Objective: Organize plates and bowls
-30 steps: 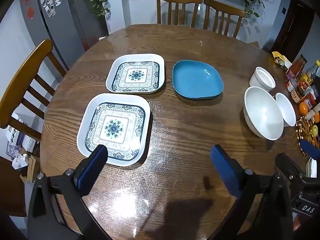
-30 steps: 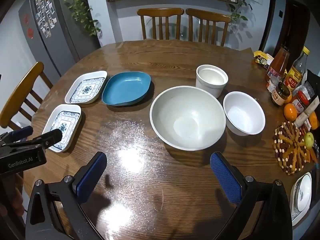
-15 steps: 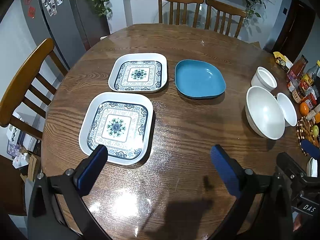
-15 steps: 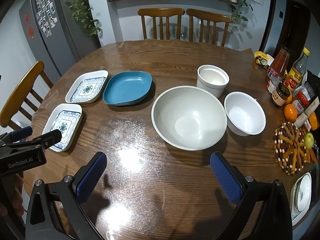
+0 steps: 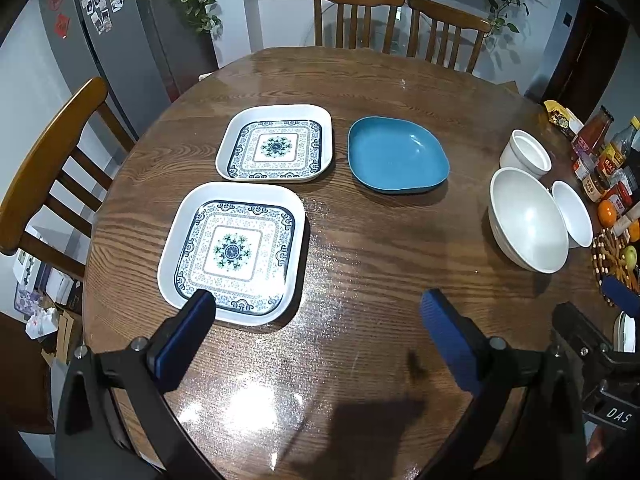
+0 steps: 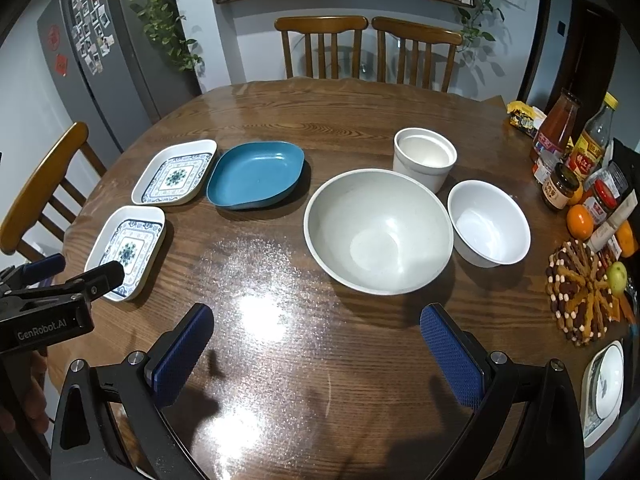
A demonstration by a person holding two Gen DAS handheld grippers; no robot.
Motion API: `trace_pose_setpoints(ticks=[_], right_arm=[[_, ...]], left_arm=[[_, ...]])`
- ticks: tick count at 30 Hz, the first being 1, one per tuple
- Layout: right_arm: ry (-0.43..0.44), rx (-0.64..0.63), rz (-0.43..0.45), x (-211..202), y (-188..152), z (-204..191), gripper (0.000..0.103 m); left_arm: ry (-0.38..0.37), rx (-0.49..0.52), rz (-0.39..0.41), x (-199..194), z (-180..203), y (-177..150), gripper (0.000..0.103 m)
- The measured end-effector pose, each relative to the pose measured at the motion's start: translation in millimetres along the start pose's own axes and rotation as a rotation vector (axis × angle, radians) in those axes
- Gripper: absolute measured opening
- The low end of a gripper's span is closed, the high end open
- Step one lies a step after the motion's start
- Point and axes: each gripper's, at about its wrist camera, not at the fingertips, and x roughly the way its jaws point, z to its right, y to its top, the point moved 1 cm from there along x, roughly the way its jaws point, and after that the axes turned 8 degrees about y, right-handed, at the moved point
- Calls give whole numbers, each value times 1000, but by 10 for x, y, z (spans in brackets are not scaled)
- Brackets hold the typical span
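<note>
Gleaming round wooden table [image 5: 360,92]. Hovering spread and empty near its front edge: left gripper [image 5: 316,316], right gripper [image 6: 316,330]. Likely gripping the stiff, slippery patterned square plate [image 5: 234,250] by its rim.

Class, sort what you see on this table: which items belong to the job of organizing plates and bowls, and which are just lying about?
Belongs to the job:
near patterned plate
far patterned plate
blue dish
large bowl
small white bowl
white cup-shaped bowl

Just lying about:
sauce bottles
jar
oranges
beaded trivet
snack packet
</note>
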Motion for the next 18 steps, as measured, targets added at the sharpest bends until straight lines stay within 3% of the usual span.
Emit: trace_pose_setpoints(ticks=[18], right_arm=[[0, 3, -2, -15, -55, -18, 103]], left_arm=[[4, 8, 0, -4, 18, -21, 102]])
